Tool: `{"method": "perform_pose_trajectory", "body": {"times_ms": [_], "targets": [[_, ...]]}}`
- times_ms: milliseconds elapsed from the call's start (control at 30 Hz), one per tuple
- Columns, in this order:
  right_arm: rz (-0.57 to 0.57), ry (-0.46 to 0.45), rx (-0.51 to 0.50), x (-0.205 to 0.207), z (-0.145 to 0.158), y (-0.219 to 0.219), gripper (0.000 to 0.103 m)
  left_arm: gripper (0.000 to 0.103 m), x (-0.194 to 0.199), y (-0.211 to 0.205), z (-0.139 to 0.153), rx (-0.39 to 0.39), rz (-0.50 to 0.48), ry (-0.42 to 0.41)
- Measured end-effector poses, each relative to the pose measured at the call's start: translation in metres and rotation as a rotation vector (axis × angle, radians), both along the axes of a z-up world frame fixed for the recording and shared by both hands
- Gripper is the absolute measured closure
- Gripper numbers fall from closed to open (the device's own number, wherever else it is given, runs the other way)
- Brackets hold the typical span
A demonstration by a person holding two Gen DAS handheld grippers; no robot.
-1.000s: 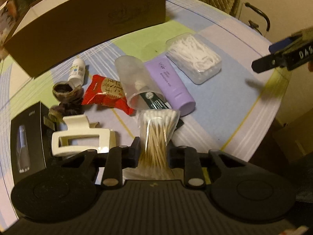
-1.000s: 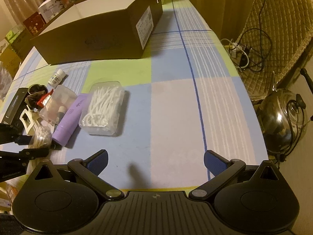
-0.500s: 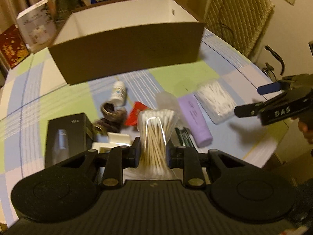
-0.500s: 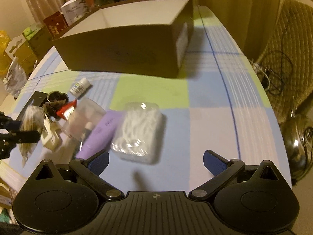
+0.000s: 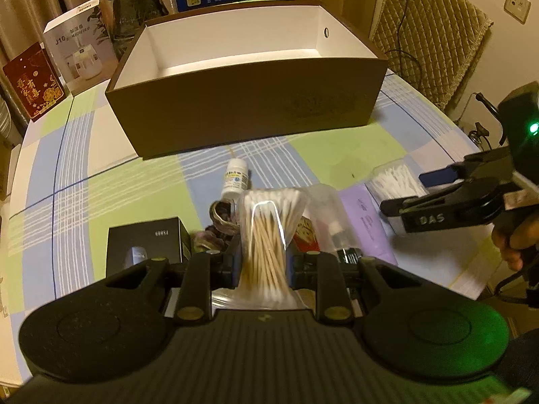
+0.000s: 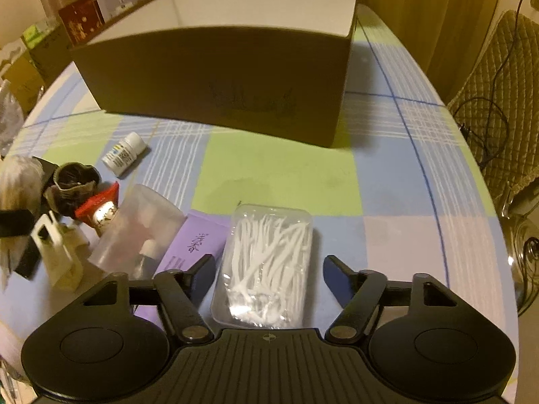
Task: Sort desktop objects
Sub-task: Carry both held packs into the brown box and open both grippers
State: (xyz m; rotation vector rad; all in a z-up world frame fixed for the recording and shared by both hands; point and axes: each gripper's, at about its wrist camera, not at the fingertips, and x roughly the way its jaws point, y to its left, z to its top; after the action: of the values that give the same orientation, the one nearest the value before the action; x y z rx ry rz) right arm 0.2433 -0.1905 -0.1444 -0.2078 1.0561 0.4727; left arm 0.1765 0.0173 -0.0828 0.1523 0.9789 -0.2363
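Note:
My left gripper (image 5: 264, 264) is shut on a clear bag of cotton swabs (image 5: 267, 235) and holds it up above the table, in front of the open brown box (image 5: 249, 104). My right gripper (image 6: 269, 277) is open, its jaws on either side of a clear case of white floss picks (image 6: 267, 262) lying on the checked cloth; it also shows at the right of the left wrist view (image 5: 451, 198). A purple tube (image 6: 195, 245), a frosted cup (image 6: 134, 232), a red packet (image 6: 97, 207), a white bottle (image 6: 123, 153), a dark scrunchie (image 6: 72, 181) and a cream hair claw (image 6: 55, 247) lie left of it.
A black carton (image 5: 145, 245) lies at the left of the pile. A white product box (image 5: 79, 43) and a red card (image 5: 32, 86) stand behind the brown box at the left. A quilted chair (image 5: 427, 33) stands past the table's right edge.
My left gripper has lifted the swab bag off the table and risen, so the box interior now shows. My right gripper has come down and forward over the floss pick case.

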Motion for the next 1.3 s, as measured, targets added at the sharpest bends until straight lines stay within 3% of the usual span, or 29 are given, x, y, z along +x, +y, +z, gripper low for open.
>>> {"method": "perform_pose_trajectory", "body": {"times_ms": [100,367,567,900,1067,1300], "targets": [[-0.008,0.016,-0.025,0.004,-0.008,0.006,0.047,0.083,0.009,0.006,0.002,-0.007,-0.006,-0.001],[-0.04,0.02,-0.004,0.012,0.0,0.004,0.048,0.083,0.031,0.02,0.005,-0.019,-0.02,-0.008],[-0.06,-0.023,0.071,0.019,0.04,0.003,0.048,0.083,0.058,0.025,0.018,-0.048,-0.039,-0.04],[-0.015,-0.167,0.179,0.072,0.107,0.043,0.048,0.083,0.147,0.026,0.059,-0.142,-0.032,-0.139],[-0.014,-0.188,0.191,0.113,0.114,0.067,0.048,0.083,0.196,0.022,0.058,-0.172,-0.019,-0.116],[-0.043,-0.137,0.135,0.167,0.086,0.084,0.048,0.083,0.261,0.018,0.024,-0.176,0.018,-0.001]]}}
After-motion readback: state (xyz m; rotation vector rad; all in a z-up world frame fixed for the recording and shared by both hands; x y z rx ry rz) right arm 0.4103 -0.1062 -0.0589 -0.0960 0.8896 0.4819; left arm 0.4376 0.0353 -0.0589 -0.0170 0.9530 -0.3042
